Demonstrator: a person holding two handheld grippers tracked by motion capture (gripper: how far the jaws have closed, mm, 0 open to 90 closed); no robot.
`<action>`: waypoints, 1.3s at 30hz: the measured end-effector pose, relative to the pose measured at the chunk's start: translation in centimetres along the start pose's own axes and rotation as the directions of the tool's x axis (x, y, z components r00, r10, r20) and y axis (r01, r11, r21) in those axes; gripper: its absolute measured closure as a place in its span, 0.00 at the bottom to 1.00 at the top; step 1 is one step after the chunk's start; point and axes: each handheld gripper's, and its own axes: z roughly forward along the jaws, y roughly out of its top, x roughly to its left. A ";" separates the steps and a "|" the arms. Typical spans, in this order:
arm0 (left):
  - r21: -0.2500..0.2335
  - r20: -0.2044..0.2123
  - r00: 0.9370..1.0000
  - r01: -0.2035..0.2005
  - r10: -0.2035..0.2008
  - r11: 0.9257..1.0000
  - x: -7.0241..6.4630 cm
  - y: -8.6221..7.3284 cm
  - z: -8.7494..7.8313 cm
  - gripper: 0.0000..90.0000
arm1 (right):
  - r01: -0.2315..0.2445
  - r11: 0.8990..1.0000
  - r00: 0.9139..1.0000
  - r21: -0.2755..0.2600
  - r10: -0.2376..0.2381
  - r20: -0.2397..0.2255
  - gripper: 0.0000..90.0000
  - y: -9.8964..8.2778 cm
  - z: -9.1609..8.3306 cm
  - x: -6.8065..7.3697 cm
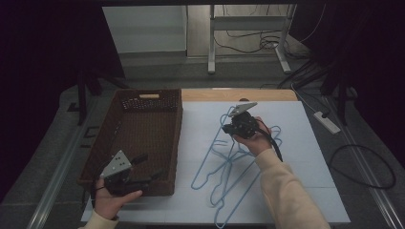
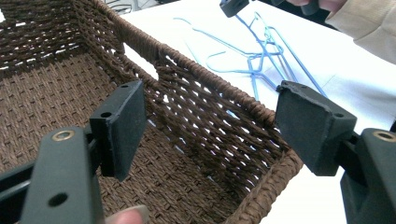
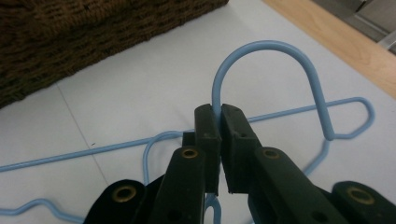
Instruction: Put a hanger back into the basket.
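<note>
The right gripper (image 3: 219,114) was clamped on the hook of a light-blue wire hanger (image 3: 271,51), pads pinching the wire just below its curve. That hanger belonged to a tangled pile of blue hangers (image 1: 234,162) lying on the white table surface (image 1: 305,143), to the right of a brown woven basket (image 1: 143,138). The left gripper (image 2: 210,126) stood wide apart with nothing between its pads, held over the basket's near corner.
</note>
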 end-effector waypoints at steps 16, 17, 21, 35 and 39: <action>-0.001 0.002 1.000 -0.002 0.002 1.000 -0.3 0.1 0.1 0.29 | -0.022 0.989 0.999 -0.144 0.026 0.026 0.96 -0.5 -5.1 0.0; -0.001 0.002 1.000 -0.002 0.002 1.000 -0.3 0.1 0.1 0.29 | -0.023 0.988 0.999 -0.152 0.027 0.028 0.96 -0.5 -5.4 0.0; -0.001 0.006 1.000 0.001 -0.001 1.000 -0.3 0.2 0.1 0.29 | -0.022 0.984 0.999 -0.178 0.028 0.033 0.96 -0.5 -6.4 0.4; 0.008 0.021 1.000 0.007 -0.007 1.000 -0.9 0.8 0.4 0.29 | -0.019 0.972 0.999 -0.233 0.030 0.044 0.96 -0.8 -8.4 1.1; 0.016 0.041 0.999 0.003 -0.004 1.000 -1.5 1.4 0.8 0.29 | -0.016 0.970 0.999 -0.242 0.027 0.043 0.96 -0.7 -8.8 1.3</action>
